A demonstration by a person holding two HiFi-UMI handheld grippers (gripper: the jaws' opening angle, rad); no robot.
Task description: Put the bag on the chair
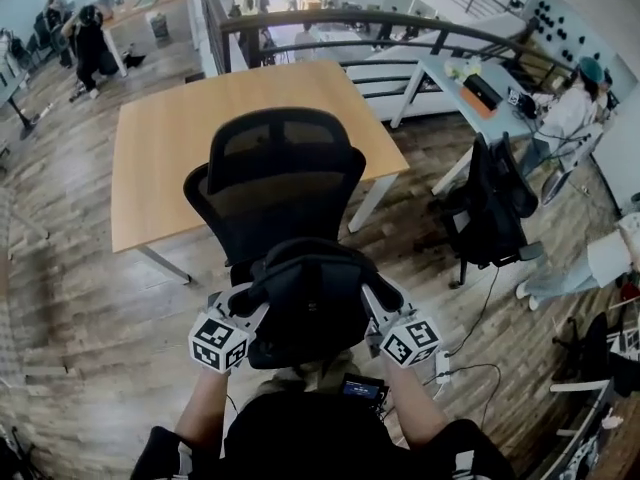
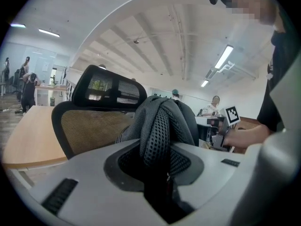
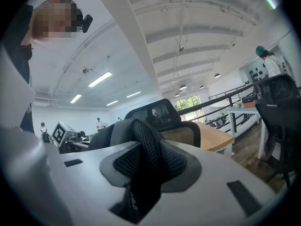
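Note:
A black bag hangs between my two grippers, just in front of and slightly below the back of a black mesh office chair. My left gripper is shut on one padded mesh shoulder strap, and my right gripper is shut on the other strap. In the left gripper view the strap fills the gap at the left gripper, with the chair behind it. In the right gripper view the right gripper pinches its strap, with the chair beyond. The bag hides the chair's seat.
A wooden table stands right behind the chair. A second black chair is at the right, next to a white desk with a seated person. A power strip and cables lie on the floor at the right. A railing runs behind.

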